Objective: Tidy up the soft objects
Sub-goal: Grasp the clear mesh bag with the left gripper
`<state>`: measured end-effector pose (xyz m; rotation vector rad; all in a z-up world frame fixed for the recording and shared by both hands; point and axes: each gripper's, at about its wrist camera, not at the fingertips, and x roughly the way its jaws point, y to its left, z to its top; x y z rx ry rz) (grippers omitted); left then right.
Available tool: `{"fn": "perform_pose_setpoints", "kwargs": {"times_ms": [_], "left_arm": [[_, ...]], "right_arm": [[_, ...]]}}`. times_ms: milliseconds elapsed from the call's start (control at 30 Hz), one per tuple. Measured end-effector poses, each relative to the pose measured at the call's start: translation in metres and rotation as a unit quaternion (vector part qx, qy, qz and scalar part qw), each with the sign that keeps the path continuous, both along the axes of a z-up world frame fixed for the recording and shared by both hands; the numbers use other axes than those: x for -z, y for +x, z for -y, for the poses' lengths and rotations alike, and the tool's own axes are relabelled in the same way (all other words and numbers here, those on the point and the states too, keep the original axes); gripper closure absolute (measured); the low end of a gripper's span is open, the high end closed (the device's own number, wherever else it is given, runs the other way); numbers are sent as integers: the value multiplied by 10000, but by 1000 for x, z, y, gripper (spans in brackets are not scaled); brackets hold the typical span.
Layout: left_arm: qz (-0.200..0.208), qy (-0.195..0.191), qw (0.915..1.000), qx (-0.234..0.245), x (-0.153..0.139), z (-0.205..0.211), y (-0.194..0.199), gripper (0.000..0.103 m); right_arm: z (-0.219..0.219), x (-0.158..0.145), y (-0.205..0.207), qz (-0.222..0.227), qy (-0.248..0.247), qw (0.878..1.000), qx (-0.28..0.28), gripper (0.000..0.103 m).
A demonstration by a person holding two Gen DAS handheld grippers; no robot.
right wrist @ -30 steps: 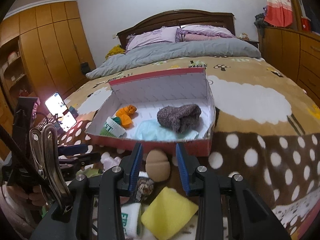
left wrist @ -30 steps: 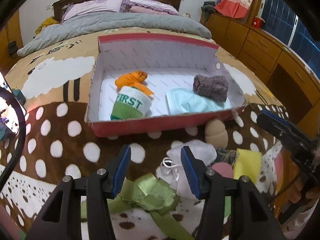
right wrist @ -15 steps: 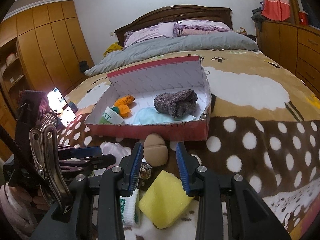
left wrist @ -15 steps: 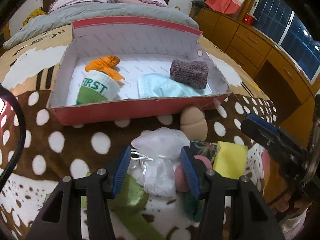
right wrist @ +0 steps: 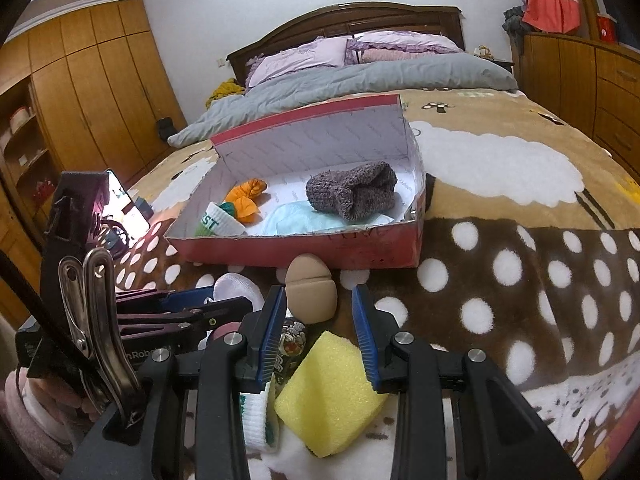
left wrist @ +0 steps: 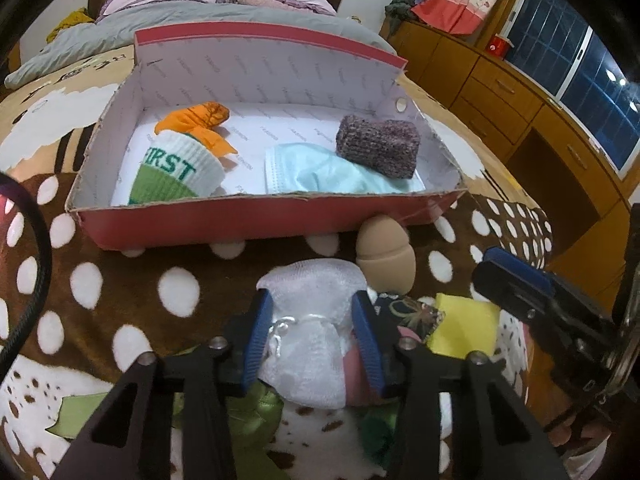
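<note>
1. Left wrist view: the white gauzy drawstring pouch is seen lying on the brown dotted bed blanket, directly between the blue pads of the left claw, whose jaws are closing around it; the pads are seen right at its sides, though a firm pinch cannot yet be confirmed.
2. The pouch's long axis is judged to run away from the camera, along the fingers, so it is being taken across its narrow gathered neck (the tied cord sits beside the left pad).
3. The red cardboard box with white lining lies straight ahead of this claw, just beyond the pouch, so the carry is judged to be short and forward, over the near wall.
4. Right wrist view: the right claw is held partly spread, gripping nothing, above the yellow foam sponge.
5. The left hand is the nearer one to the pouch.
</note>
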<state>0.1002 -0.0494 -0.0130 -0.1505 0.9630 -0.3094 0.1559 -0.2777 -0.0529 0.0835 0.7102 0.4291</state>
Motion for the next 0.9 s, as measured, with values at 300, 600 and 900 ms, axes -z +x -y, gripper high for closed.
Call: {"fn": "perform_pose_setpoints", "kwargs": {"times_ms": [300,600,900], "left_arm": [[247,18,9997,33,-12,-6,-11,80],[565,-27,9978,-339,-32,-34,-19,81],[578,-30,9968,-558,-33,-51,-20,81]], "right_arm": [[-7,5,5,-124,-51,9999,-17,68],[-25,13,15,-264,-241,9992,-165,68],[-36,20,24,-351,-416,9984,-169,61]]}}
